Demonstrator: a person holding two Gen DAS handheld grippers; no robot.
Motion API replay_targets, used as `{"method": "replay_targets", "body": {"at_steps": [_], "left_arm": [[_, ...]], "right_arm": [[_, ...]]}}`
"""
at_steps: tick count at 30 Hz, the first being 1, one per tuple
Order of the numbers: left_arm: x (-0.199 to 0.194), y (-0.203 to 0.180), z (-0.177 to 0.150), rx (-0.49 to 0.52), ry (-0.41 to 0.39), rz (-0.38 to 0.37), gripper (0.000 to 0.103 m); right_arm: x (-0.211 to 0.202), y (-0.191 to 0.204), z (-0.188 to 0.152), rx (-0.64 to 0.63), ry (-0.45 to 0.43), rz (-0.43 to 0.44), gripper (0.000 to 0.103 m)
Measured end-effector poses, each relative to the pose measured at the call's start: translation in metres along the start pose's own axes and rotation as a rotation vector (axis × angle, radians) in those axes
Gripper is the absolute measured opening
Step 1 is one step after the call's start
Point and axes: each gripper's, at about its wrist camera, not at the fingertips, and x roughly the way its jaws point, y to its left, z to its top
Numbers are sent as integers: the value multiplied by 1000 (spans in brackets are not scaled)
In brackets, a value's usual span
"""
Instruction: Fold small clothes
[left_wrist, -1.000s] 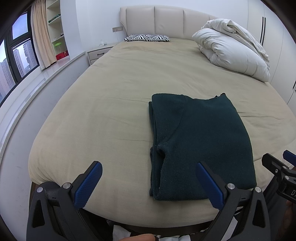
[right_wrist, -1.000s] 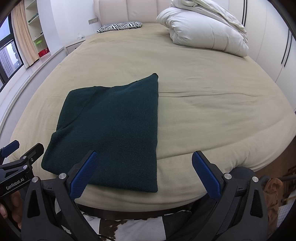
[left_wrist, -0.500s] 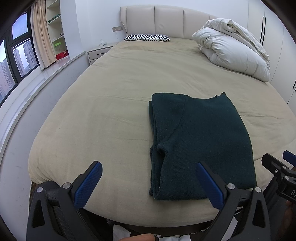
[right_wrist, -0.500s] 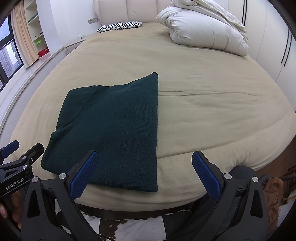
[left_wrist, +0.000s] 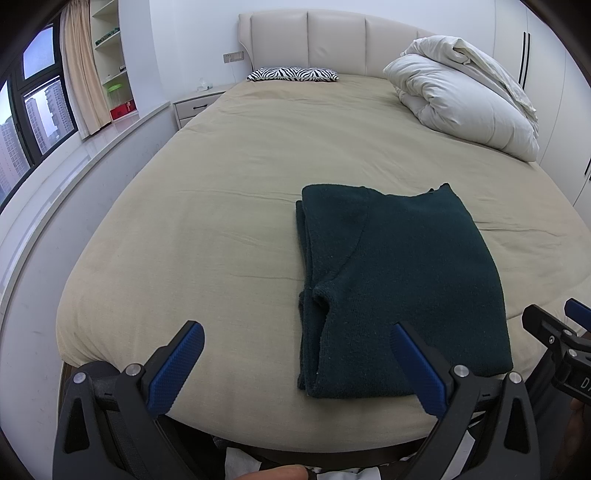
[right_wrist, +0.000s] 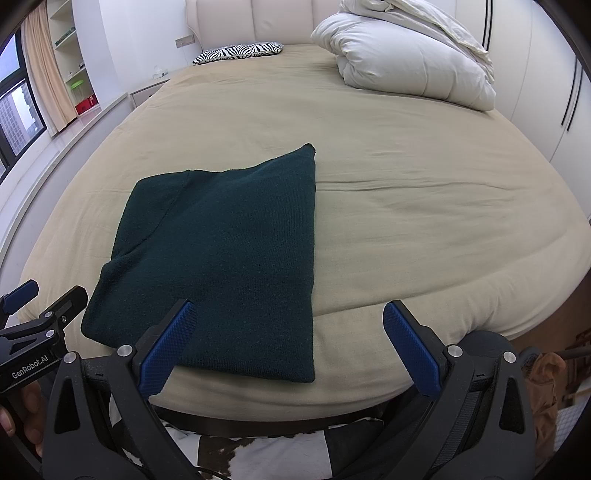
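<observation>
Dark-green sweater (right_wrist: 221, 251) lies folded, long axis running away from us, as our right gripper (right_wrist: 284, 347) and left gripper (left_wrist: 295, 373) hover spread and empty at its near edge, the right more squarely before it.

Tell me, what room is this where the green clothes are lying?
It looks like a bedroom. There is a big bed with a padded headboard, a zebra-striped pillow and a rolled-up white duvet. The folded dark green garment lies on the bed.
</observation>
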Motion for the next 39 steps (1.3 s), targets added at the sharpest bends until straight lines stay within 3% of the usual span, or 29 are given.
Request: {"method": "replay_targets", "body": {"at_steps": [39], "left_arm": [[-4, -1, -5, 14, -2, -22, 103]], "right_arm": [[1, 1, -1, 2, 4, 1, 103]]}}
